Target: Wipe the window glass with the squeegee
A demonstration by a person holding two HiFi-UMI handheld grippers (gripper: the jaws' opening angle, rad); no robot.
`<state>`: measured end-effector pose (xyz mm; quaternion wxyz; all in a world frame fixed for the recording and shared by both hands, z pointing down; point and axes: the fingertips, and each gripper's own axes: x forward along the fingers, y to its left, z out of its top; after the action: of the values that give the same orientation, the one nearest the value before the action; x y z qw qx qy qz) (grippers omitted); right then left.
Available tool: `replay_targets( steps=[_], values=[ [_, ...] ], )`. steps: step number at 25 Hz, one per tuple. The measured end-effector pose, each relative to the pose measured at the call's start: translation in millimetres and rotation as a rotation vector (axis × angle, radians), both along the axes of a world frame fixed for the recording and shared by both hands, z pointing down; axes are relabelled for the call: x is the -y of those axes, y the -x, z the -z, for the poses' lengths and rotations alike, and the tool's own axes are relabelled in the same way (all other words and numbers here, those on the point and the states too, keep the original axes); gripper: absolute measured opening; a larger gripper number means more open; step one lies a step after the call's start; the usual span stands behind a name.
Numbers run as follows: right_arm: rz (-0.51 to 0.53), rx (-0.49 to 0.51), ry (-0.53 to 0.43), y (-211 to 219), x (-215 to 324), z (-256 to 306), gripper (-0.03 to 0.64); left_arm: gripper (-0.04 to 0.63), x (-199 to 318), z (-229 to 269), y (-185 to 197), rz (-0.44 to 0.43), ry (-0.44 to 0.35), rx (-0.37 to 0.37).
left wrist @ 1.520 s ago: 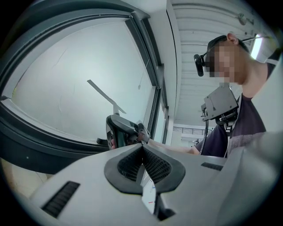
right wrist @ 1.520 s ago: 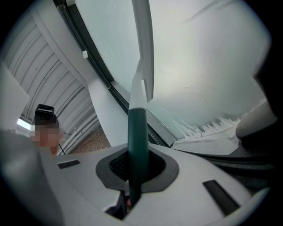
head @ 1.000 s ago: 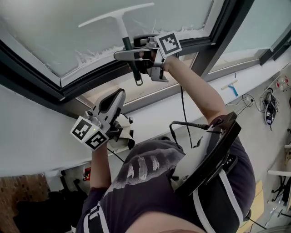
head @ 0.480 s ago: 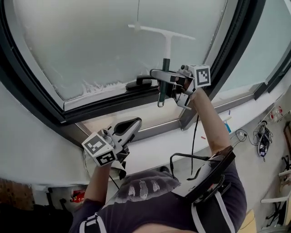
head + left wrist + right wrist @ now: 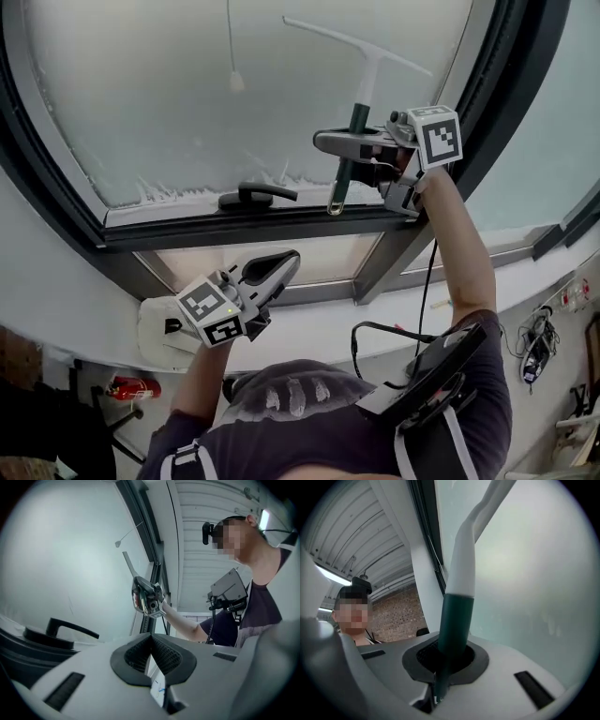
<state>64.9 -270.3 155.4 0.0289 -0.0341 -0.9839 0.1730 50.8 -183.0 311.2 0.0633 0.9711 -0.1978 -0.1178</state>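
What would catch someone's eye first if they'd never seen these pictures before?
The white squeegee stands out first, raised in front of the hazy window glass at the upper right. Its green handle is clamped in the right hand-held gripper. Lower down, the left hand-held gripper hangs shut and empty beneath the black window handle.

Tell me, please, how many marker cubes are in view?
2: one cube on the left tongs, below the window frame; the other on the right tongs, gripping the squeegee.
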Motion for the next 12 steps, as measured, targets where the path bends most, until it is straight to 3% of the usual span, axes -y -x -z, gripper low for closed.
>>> replay_targets(
  steps=[7,12],
  values=[
    [-0.021,-0.089,-0.142,-26,13,68,0.006,0.005,15,32,-40,0.029,-0.046,0.018],
    [-0.049,-0.079,-0.133,-30,22,86,0.008,0.005,21,29,-44,0.028,-0.068,0.007]
  ],
)
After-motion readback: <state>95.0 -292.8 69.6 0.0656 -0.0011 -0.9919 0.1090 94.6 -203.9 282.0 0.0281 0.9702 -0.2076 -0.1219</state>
